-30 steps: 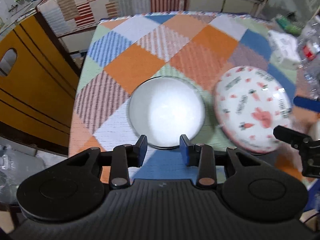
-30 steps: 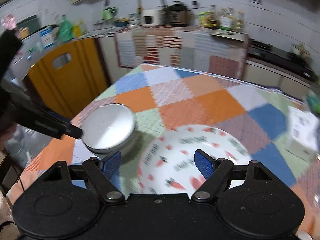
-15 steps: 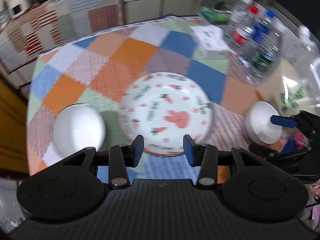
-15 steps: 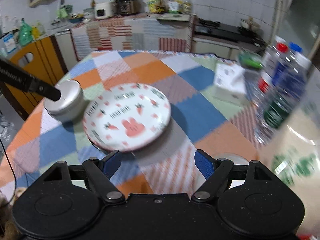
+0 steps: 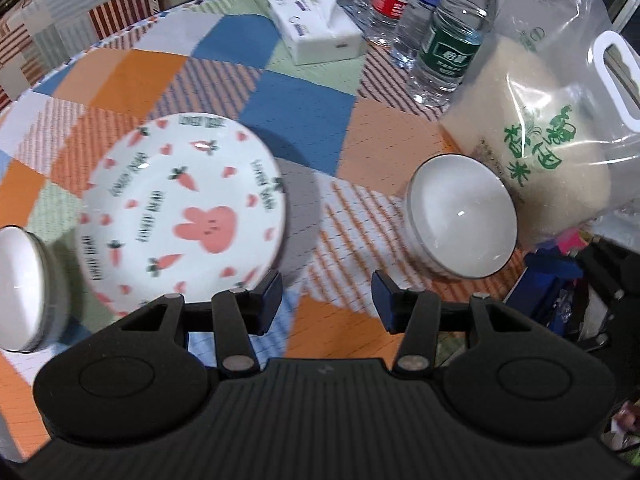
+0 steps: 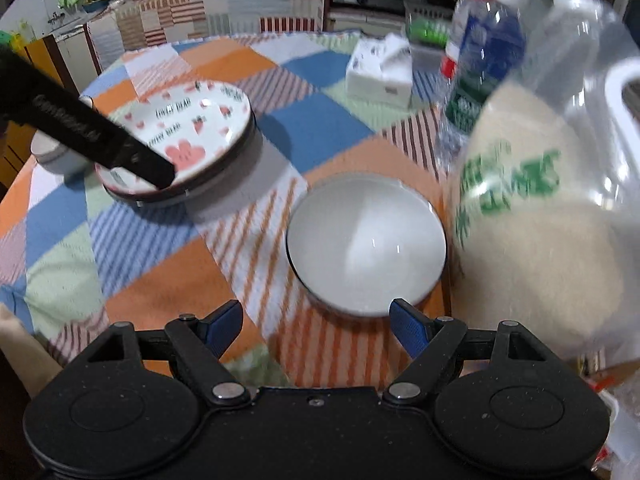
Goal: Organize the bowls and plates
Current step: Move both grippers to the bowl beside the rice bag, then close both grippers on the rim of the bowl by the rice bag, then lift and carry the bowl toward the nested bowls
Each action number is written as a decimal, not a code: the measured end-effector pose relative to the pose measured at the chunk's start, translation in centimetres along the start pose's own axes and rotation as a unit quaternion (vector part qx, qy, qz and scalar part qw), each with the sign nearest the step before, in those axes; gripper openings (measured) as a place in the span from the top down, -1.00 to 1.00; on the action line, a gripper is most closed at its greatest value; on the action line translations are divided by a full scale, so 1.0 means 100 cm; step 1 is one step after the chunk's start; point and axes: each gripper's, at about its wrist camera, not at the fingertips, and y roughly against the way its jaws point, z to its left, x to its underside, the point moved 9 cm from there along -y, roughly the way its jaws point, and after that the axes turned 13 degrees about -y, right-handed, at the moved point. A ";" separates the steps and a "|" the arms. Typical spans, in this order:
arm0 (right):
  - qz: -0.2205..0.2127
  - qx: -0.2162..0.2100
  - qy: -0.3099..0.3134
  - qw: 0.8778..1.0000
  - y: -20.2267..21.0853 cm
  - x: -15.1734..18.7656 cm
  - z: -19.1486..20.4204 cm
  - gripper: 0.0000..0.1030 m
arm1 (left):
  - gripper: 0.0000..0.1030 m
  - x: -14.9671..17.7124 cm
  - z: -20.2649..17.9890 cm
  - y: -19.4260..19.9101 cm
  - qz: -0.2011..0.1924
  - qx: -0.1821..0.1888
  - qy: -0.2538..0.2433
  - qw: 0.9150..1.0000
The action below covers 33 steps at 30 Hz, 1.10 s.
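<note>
Both claws, left claw (image 5: 326, 294) and right claw (image 6: 316, 326), were found open and empty, the left's jaws having just been widening. The white bowl (image 6: 366, 246) ahead of the right claw was noted just beside the rice bag (image 6: 540, 220); a wide approach was judged liable to knock it.

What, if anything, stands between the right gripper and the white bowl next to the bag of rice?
Nothing visible. In the right wrist view the right gripper is open, with only bare tablecloth between it and the white bowl. The bag of rice stands close beside the bowl on the right, not in the path.
</note>
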 end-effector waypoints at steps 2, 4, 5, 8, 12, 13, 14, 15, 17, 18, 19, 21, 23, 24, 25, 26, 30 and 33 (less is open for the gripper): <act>0.009 0.010 -0.015 1.000 -0.008 0.007 -0.009 -0.62 | 0.06 -0.005 -0.013 -0.006 -0.012 -0.003 -0.014 1.000; 0.012 0.005 -0.028 1.000 -0.016 0.010 -0.015 -0.62 | 0.06 -0.007 -0.025 -0.014 -0.009 0.005 -0.020 1.000; 0.014 0.002 -0.034 0.999 -0.021 0.011 -0.018 -0.62 | 0.06 -0.008 -0.030 -0.019 -0.007 0.012 -0.019 1.000; 0.014 0.004 -0.046 0.999 -0.039 0.010 -0.025 -0.62 | 0.06 -0.012 -0.041 -0.034 -0.002 0.024 -0.017 1.000; 0.015 0.003 -0.066 0.998 -0.065 0.006 -0.034 -0.62 | 0.10 -0.017 -0.049 -0.055 -0.006 0.049 0.003 0.999; 0.011 0.002 -0.067 0.998 -0.069 0.004 -0.035 -0.58 | 0.12 -0.018 -0.049 -0.059 -0.008 0.055 0.013 0.998; 0.010 -0.005 -0.069 0.998 -0.073 0.003 -0.032 -0.61 | 0.13 -0.019 -0.048 -0.064 -0.009 0.055 0.018 0.998; 0.001 -0.011 -0.065 0.998 -0.073 0.002 -0.029 -0.60 | 0.14 -0.019 -0.048 -0.069 -0.009 0.052 0.019 0.998; -0.012 -0.006 -0.042 0.999 -0.076 0.002 -0.023 -0.66 | 0.14 -0.020 -0.046 -0.078 -0.012 0.047 0.025 0.999; -0.019 0.001 -0.032 0.999 -0.076 0.003 -0.021 -0.66 | 0.18 -0.020 -0.045 -0.082 -0.013 0.048 0.028 0.998; -0.028 0.006 -0.023 0.999 -0.078 0.004 -0.018 -0.69 | 0.21 -0.019 -0.044 -0.084 -0.014 0.052 0.032 0.998; -0.042 0.003 -0.026 0.999 -0.076 0.005 -0.018 -0.71 | 0.32 -0.018 -0.043 -0.089 -0.017 0.064 0.041 0.997; -0.055 0.001 -0.034 0.998 -0.076 0.004 -0.019 -0.71 | 0.42 -0.019 -0.044 -0.094 -0.021 0.077 0.044 0.996; -0.060 0.002 -0.037 0.997 -0.076 0.004 -0.019 -0.71 | 0.53 -0.019 -0.044 -0.096 -0.023 0.086 0.046 0.995; -0.065 0.004 -0.039 0.997 -0.076 0.004 -0.019 -0.71 | 0.58 -0.019 -0.045 -0.097 -0.024 0.096 0.050 0.994; -0.070 0.005 -0.041 0.997 -0.076 0.003 -0.019 -0.71 | 0.67 -0.020 -0.046 -0.097 -0.025 0.106 0.053 0.993; -0.084 0.006 -0.051 0.995 -0.077 0.001 -0.020 -0.72 | 0.69 -0.020 -0.046 -0.097 -0.026 0.105 0.051 0.993; -0.089 0.019 -0.047 0.995 -0.079 0.000 -0.018 -0.72 | 0.73 -0.017 -0.045 -0.095 -0.021 0.096 0.037 0.994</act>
